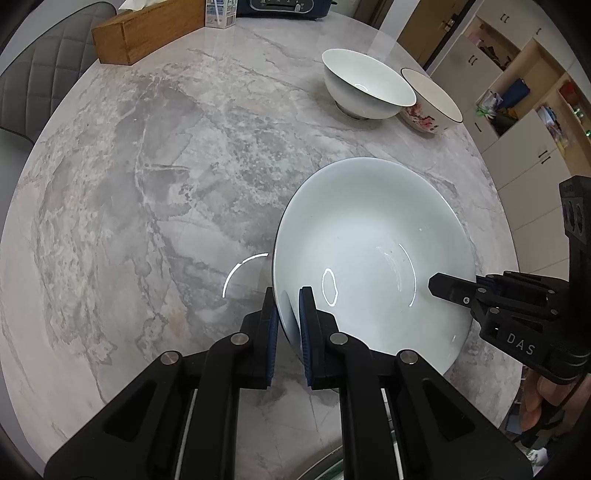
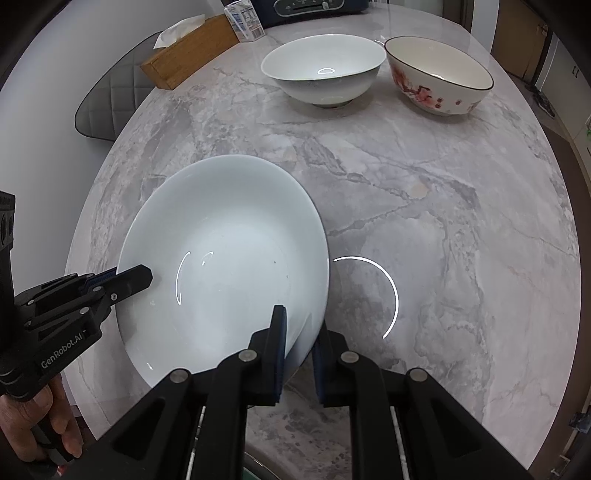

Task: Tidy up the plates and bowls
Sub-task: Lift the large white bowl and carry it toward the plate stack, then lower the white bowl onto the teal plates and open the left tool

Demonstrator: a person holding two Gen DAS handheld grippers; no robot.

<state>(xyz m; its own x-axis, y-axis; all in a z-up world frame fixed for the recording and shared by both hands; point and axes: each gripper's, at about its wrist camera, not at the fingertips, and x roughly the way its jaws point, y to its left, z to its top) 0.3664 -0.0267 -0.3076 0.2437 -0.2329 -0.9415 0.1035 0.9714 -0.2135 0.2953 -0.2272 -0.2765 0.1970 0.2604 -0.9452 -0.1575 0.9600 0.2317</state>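
A large pale blue-white plate (image 1: 369, 251) is held tilted above the marble table by both grippers. My left gripper (image 1: 290, 314) is shut on its left rim. My right gripper (image 2: 299, 332) is shut on the opposite rim of the same plate (image 2: 229, 258). Each gripper shows in the other's view: the right one (image 1: 458, 291) at the plate's right edge, the left one (image 2: 125, 280) at its left edge. A plain white bowl (image 1: 365, 85) (image 2: 323, 68) and a white bowl with red flowers (image 1: 430, 101) (image 2: 439, 75) stand side by side at the far side of the table.
The round marble table (image 1: 166, 184) (image 2: 443, 221) carries a wooden tissue box (image 1: 147, 31) (image 2: 188, 51), a small carton (image 2: 243, 20) and a dark appliance (image 2: 314, 9) at its far edge. A grey chair (image 1: 40, 74) stands left. Cabinets and shelves (image 1: 517, 92) stand at right.
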